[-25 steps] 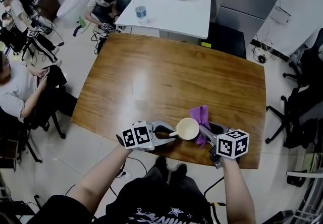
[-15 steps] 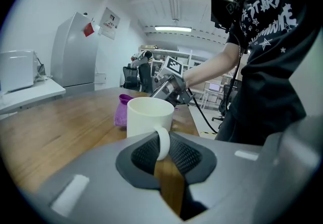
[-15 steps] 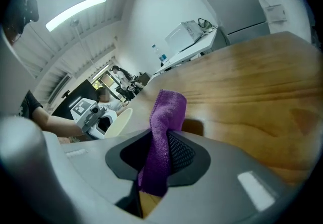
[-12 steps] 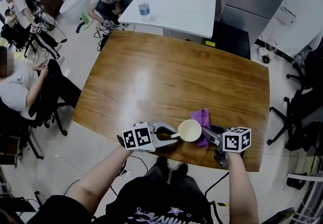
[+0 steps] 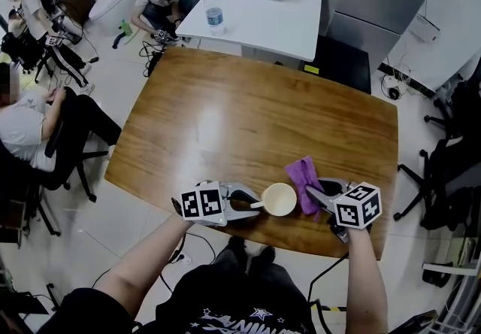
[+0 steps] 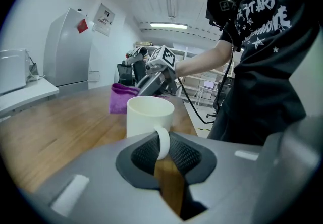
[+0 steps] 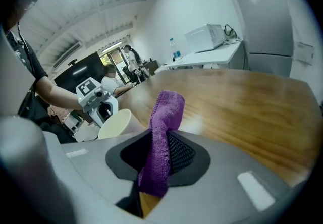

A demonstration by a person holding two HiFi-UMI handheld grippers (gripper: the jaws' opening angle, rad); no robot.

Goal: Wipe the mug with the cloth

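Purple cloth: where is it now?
In the head view, the purple cloth is pinched in the right gripper, just right of the cream mug, near the wooden table's front edge.

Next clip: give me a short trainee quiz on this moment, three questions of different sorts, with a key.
1. True or false: the left gripper holds the mug by its rim.
2. What is clamped in the right gripper? A) a bottle B) the cloth C) nothing
3. Is the mug upright or tipped over on the table?
Key: 1 false, it is shut on the handle; 2 B; 3 upright.
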